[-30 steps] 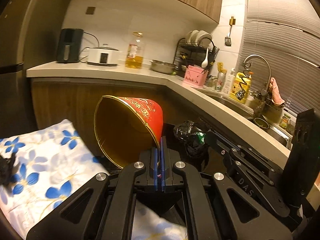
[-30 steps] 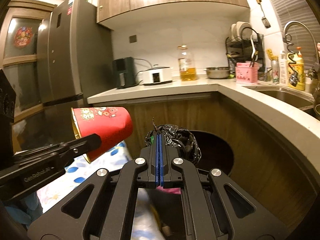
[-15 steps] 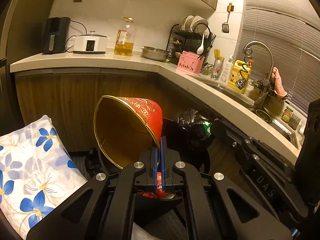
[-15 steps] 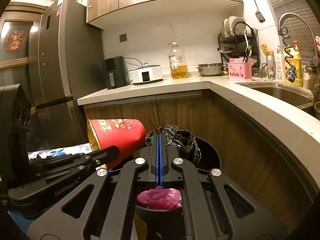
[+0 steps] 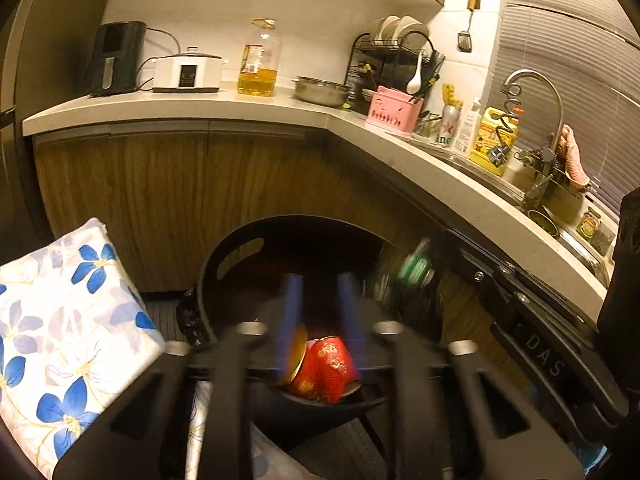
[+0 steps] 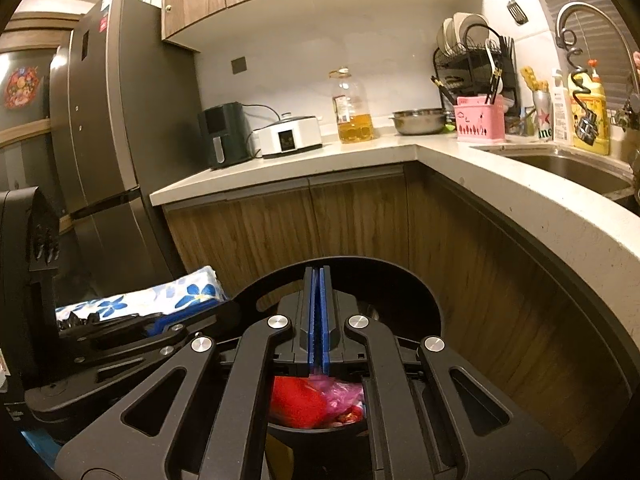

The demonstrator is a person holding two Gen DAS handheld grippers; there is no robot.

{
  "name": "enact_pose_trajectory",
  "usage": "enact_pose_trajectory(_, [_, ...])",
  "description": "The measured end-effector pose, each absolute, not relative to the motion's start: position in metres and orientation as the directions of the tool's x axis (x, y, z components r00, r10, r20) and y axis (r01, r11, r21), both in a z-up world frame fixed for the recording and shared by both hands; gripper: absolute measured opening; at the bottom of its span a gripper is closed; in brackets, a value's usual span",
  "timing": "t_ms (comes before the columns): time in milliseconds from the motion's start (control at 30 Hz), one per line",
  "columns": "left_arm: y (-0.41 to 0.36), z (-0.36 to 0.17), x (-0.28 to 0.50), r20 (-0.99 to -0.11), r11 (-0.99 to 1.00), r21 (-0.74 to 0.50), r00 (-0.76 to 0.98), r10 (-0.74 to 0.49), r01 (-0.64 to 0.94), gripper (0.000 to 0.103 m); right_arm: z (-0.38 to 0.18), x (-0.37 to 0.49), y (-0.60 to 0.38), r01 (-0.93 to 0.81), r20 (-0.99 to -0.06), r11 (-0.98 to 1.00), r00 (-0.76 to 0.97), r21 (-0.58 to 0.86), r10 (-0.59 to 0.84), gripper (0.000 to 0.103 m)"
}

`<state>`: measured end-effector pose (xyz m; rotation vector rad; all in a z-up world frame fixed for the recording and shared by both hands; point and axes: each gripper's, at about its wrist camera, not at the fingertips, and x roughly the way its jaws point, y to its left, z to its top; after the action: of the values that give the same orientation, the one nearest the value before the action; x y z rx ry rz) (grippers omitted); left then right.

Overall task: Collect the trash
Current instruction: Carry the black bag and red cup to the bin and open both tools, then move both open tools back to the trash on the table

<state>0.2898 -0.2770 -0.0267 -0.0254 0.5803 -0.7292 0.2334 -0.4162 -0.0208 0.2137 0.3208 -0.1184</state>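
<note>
A black bin (image 5: 216,264) stands on the floor below both grippers. The red paper cup (image 5: 326,368) lies loose inside it on other trash. My left gripper (image 5: 318,308) hovers above it, blurred, its jaws opening with nothing between them. A small black bag with a green patch (image 5: 416,274) is a vertical blur at the bin's right rim, free of the pads. In the right wrist view my right gripper (image 6: 319,274) sits over the bin (image 6: 412,276), jaws opening by a thin slit, nothing between them. Below it lie the red cup (image 6: 296,400) and a pink bag (image 6: 346,394).
A blue-flowered cushion (image 5: 60,320) lies left of the bin. Wooden cabinet doors (image 5: 168,192) and a curved counter (image 5: 460,184) wrap behind and to the right. A tall fridge (image 6: 112,160) stands at the left. The sink (image 6: 568,168) is at the right.
Both grippers moved in over the bin. The left jaws parted and the red cup dropped into the bin. The black bag left the right gripper's tips.
</note>
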Motion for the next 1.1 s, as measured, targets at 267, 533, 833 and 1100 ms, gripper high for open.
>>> enact_pose_trajectory(267, [-0.248, -0.028, 0.283, -0.482, 0.808, -0.225, 0.659, -0.577, 0.544, 0.065, -0.024, 0.226, -0.417, 0.163, -0.333, 0.964, 0.939, 0.209, -0.087, 0.036])
enact_pose_trajectory(533, [-0.218, -0.027, 0.262, -0.475, 0.874, -0.185, 0.738, -0.479, 0.449, 0.086, -0.026, 0.208, -0.404, 0.173, -0.347, 0.96, 0.934, 0.22, -0.089, 0.058])
enact_pose_trajectory(833, [-0.191, -0.026, 0.232, -0.47, 0.923, -0.127, 0.797, -0.379, 0.364, 0.088, -0.024, 0.185, -0.381, 0.174, -0.351, 0.963, 0.932, 0.205, -0.093, 0.072])
enact_pose_trajectory(1100, [-0.151, -0.029, 0.204, -0.462, 0.952, -0.136, 0.833, -0.305, 0.273, 0.088, -0.027, 0.164, -0.351, 0.162, -0.35, 0.969, 0.933, 0.186, -0.089, 0.073])
